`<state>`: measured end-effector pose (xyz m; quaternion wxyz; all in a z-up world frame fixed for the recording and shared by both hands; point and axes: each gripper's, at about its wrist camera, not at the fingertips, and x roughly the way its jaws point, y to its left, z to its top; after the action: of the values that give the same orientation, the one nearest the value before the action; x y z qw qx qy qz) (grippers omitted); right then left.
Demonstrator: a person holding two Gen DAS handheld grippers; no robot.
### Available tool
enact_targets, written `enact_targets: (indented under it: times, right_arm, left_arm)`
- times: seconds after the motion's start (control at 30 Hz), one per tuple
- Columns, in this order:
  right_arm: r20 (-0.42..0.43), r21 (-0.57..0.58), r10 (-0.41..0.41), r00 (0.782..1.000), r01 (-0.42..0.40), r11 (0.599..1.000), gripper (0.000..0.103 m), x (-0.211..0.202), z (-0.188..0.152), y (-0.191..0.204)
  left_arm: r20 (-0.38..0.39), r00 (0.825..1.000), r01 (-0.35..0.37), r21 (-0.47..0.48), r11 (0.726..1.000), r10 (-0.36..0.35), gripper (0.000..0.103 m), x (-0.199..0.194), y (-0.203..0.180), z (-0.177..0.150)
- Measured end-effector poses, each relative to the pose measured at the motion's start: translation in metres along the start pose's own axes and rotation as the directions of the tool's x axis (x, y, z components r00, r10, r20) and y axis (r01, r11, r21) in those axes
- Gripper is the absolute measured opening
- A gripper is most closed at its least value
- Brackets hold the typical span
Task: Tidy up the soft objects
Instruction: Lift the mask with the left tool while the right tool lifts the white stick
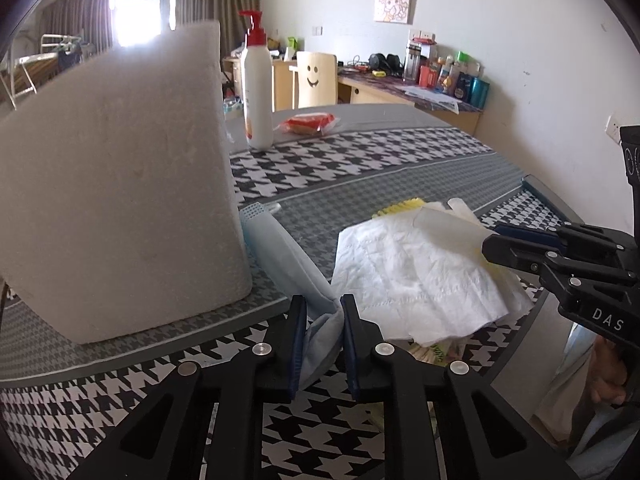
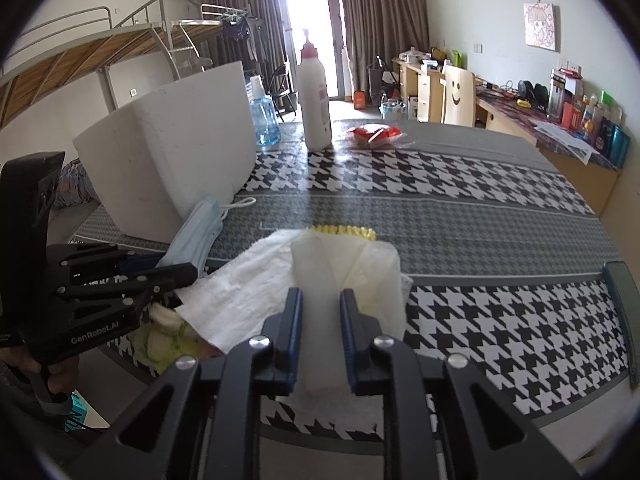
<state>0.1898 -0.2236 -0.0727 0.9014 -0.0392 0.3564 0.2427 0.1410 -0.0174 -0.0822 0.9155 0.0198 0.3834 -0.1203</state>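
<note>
My left gripper [image 1: 323,308] is shut on a light blue face mask [image 1: 288,256] that lies against the foot of a white foam box [image 1: 116,200]. The mask also shows in the right wrist view [image 2: 198,232], beside the box [image 2: 172,152]. My right gripper [image 2: 320,300] is shut on a white translucent glove [image 2: 320,280], held over a white paper tissue [image 2: 248,300]. The tissue [image 1: 416,280] and the right gripper [image 1: 490,246] also show in the left wrist view. A yellow brush-like item [image 2: 344,231] pokes out behind the tissue.
A white lotion pump bottle [image 1: 256,84], a red snack packet [image 1: 308,123] and a blue sanitizer bottle [image 2: 262,114] stand at the table's far side. The houndstooth tablecloth [image 2: 500,312] covers the round table. A packet with green print [image 2: 168,340] lies under the tissue at the near edge.
</note>
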Motion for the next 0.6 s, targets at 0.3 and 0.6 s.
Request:
enact_targets:
  times: [0.3, 0.6]
  right_arm:
    - [0.05, 0.001, 0.0, 0.999, 0.0, 1.0, 0.022, -0.013, 0.008, 0.002]
    - [0.092, 0.004, -0.003, 0.996, 0.003, 1.0, 0.022, -0.023, 0.015, 0.0]
  left_arm:
    - [0.054, 0.999, -0.004, 0.017, 1.0, 0.003, 0.018, -0.022, -0.004, -0.001]
    - [0.127, 0.992, -0.013, 0.059, 0.998, 0.006, 0.018, -0.048, -0.013, -0.001]
